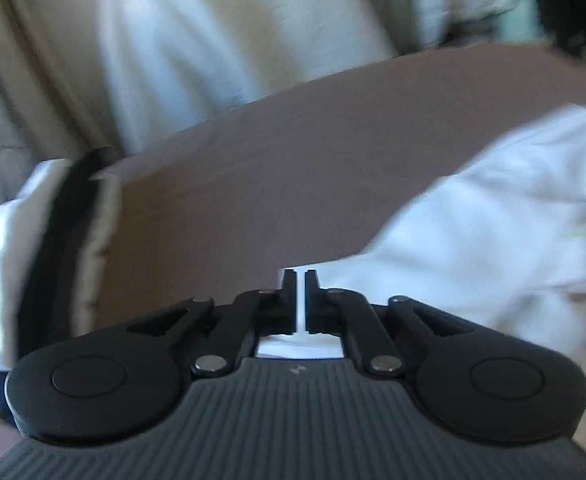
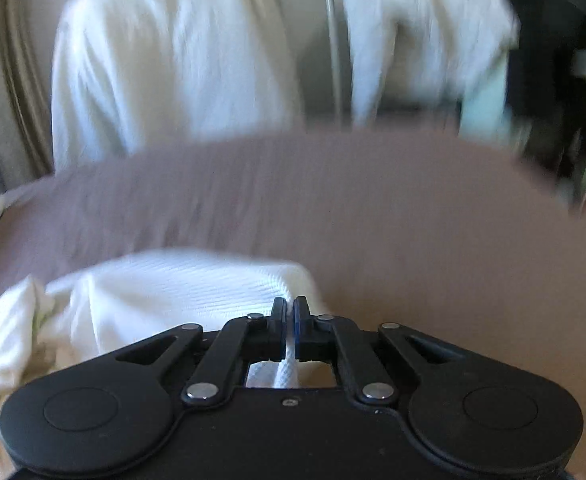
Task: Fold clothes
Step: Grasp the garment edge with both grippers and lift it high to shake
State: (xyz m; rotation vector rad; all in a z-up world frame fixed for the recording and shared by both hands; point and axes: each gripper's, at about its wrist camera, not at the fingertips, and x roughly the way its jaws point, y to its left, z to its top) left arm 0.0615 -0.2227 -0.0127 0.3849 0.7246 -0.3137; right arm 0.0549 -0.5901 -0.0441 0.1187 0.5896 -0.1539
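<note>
A white garment (image 1: 493,216) lies crumpled on a mauve-brown surface (image 1: 293,168). My left gripper (image 1: 300,280) is shut on an edge of it; white cloth shows between the jaws. In the right wrist view the same white ribbed garment (image 2: 165,296) spreads to the left on the surface (image 2: 413,220). My right gripper (image 2: 290,306) is shut on its edge, with a fold of cloth pinched between the jaws. Both views are motion-blurred.
A white garment with a black band (image 1: 53,240) hangs at the surface's left edge. Pale curtains or hanging cloth (image 2: 153,60) fill the background. Dark objects (image 2: 561,60) stand at the far right, and a thin metal pole (image 2: 333,40) rises behind the surface.
</note>
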